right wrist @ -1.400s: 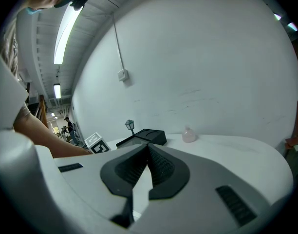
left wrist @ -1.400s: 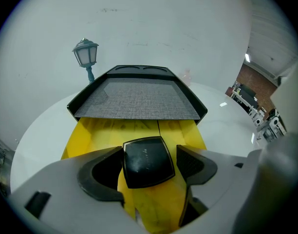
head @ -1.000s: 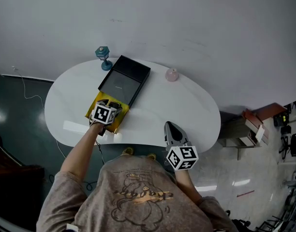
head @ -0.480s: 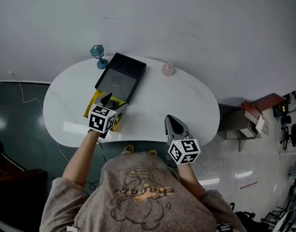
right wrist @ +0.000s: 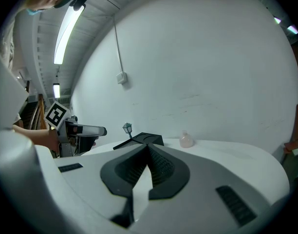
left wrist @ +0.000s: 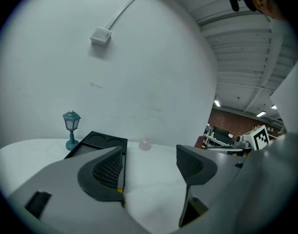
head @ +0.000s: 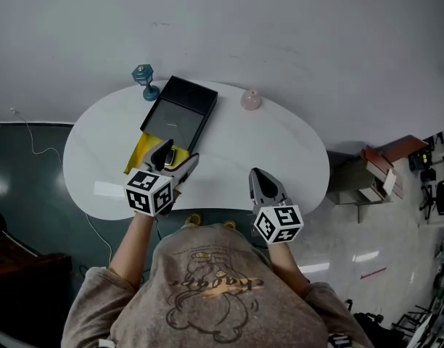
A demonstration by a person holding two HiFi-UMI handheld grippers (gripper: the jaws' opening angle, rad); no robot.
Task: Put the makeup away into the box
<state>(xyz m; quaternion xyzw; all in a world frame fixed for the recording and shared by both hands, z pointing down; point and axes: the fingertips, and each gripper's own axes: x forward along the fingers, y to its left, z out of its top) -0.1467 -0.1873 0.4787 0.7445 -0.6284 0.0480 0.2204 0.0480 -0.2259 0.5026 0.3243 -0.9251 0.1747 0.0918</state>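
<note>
A black box [head: 180,114] lies open on the white oval table [head: 229,151], its yellow-lined lower half [head: 138,154] nearest me. My left gripper [head: 177,157] hovers at the box's near end, open and empty. In the left gripper view the open gripper [left wrist: 149,160] looks past the box [left wrist: 98,141] toward a small pink bottle [left wrist: 145,145]. That pink bottle [head: 250,99] stands alone at the table's back edge. My right gripper [head: 261,183] is shut and empty at the table's front edge; the right gripper view shows its fingertips [right wrist: 148,150] pressed together.
A teal lantern ornament [head: 143,80] stands just left of the box's far end, also visible as a lantern [right wrist: 127,128] in the right gripper view. A wall runs close behind the table. Stacked boxes [head: 374,187] sit on the floor to the right.
My left gripper has drawn back from over the yellow half of the box toward me, still open. The right gripper has stayed nearly in place.
</note>
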